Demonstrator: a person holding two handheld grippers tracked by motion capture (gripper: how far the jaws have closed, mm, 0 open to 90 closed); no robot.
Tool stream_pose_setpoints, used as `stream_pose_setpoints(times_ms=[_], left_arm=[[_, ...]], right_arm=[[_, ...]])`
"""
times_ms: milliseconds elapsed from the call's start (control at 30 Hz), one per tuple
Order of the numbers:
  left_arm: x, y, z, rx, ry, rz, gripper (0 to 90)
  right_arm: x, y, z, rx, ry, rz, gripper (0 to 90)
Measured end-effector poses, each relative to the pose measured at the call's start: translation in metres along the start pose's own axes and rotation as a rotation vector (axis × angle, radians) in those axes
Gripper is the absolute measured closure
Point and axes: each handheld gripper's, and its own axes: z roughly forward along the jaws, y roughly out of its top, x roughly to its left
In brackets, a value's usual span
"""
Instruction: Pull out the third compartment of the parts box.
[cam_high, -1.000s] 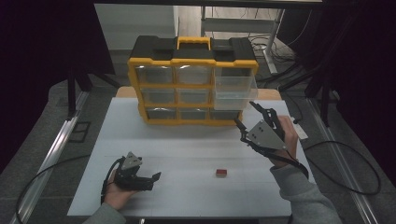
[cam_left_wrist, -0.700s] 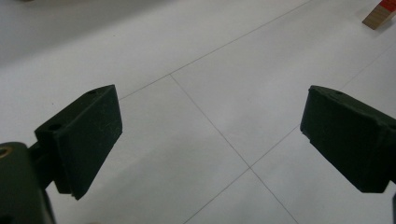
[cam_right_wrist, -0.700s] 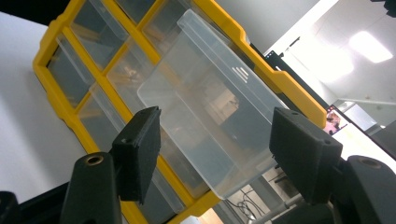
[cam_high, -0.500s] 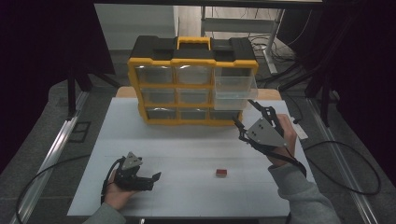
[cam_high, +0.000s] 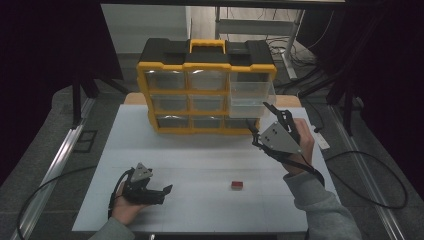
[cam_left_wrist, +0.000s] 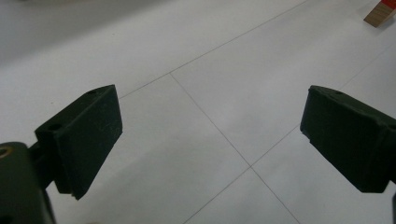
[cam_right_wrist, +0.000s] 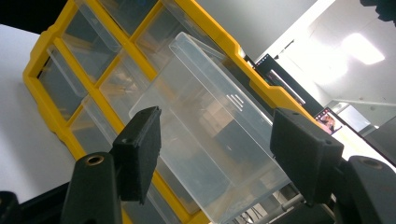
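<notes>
On the white table (cam_high: 200, 155), at about 7 o'clock in the high view, the left gripper (cam_high: 159, 192) rests low in a hand, its jaws spread wide with nothing between them, and a small red block (cam_high: 237, 185) lies on the table at 3 o'clock from it, well apart. Farther off, at about 2 o'clock, the right gripper (cam_high: 257, 122) is raised with jaws released and empty, aimed at a clear drawer (cam_right_wrist: 210, 154) pulled out from the right side of the yellow organizer (cam_high: 205, 87) standing at 12 o'clock.
</notes>
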Motion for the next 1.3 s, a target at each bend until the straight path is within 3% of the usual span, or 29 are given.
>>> stream_pose_setpoints(times_ms=[800,1300], left_arm=[[-0.0012,-0.0006,0.0029,0.023,-0.013,0.01,6.2],[-0.0014,-0.0005,0.0025,0.021,-0.011,0.01,6.3]], right_arm=[[-0.0066,0.0025,0.0072,0.008,-0.031,0.005,33.6],[-0.0034,0.0089,0.0097,0.008,-0.049,-0.055,33.2]])
